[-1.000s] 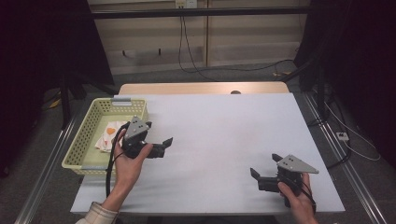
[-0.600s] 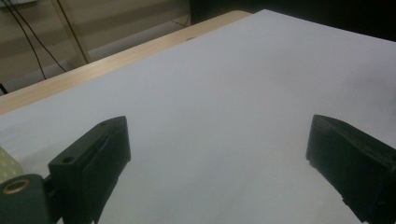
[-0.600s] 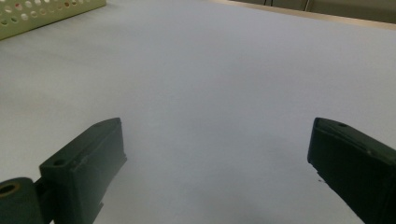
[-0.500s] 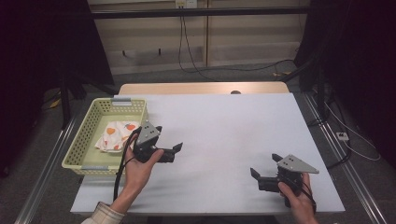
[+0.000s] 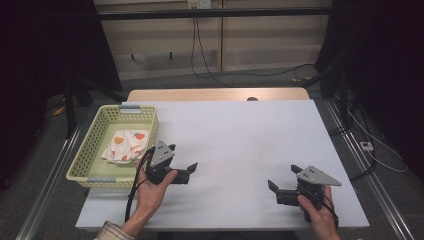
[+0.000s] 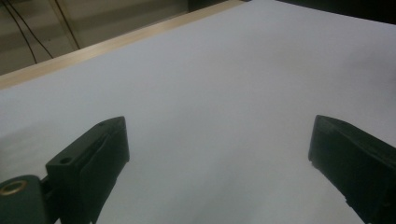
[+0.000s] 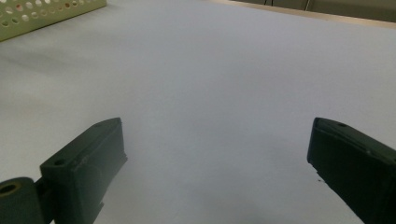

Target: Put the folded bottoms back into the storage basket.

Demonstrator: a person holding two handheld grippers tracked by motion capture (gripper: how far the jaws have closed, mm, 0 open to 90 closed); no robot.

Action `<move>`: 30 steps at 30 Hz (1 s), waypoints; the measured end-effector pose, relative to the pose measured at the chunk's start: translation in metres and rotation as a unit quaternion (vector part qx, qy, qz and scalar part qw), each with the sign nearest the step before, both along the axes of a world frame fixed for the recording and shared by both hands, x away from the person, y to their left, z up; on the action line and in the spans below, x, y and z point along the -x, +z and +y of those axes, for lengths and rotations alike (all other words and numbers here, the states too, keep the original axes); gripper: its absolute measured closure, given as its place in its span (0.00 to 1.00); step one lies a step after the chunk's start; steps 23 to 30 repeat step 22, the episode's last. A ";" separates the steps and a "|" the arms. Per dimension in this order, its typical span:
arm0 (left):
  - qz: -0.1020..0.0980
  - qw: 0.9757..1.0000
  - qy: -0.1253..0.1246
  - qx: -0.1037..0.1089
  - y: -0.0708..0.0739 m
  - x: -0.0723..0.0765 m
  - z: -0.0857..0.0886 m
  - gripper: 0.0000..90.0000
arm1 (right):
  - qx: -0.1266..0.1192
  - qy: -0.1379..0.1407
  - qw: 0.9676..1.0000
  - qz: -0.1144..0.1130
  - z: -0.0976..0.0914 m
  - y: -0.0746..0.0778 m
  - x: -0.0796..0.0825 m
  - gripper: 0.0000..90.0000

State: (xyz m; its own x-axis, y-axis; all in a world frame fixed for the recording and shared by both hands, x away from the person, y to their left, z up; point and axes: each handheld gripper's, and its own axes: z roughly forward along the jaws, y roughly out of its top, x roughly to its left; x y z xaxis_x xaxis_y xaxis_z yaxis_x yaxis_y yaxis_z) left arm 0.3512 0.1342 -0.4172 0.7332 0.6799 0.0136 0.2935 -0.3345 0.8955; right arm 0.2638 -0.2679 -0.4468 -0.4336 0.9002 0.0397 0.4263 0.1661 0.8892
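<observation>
From the high view, the left gripper (image 5: 182, 161) sits over the white table (image 5: 240, 145) just right of the yellow basket (image 5: 84, 159), at the near left. Inside the basket lies a folded cloth (image 5: 125, 145), white with orange and red heart prints, against the basket's right wall and close to the left gripper. The right gripper (image 5: 282, 178) is held low at the near right, well apart from the basket. The left gripper view adds the jaws standing wide apart with nothing between them, bare table ahead and the wooden far edge (image 6: 116, 42) beyond. The right gripper view shows its jaws equally wide and empty, and a strip of the basket's perforated wall at the far left. Cables (image 5: 210, 55) hang behind the table.
</observation>
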 end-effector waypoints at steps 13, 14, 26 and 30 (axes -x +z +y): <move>-0.013 1.000 -0.011 0.009 -0.019 0.013 -0.002 0.05 | 0.000 0.004 1.000 -0.002 0.001 0.000 0.001 0.05; -0.010 1.000 -0.012 0.010 -0.020 0.013 -0.001 0.05 | -0.001 0.002 1.000 -0.002 0.000 0.001 0.002 0.05; 0.021 1.000 -0.011 0.020 -0.025 0.009 -0.001 0.05 | -0.004 -0.002 1.000 -0.003 -0.003 0.001 0.002 0.04; 0.021 1.000 -0.011 0.020 -0.025 0.009 -0.001 0.05 | -0.004 -0.002 1.000 -0.003 -0.003 0.001 0.002 0.04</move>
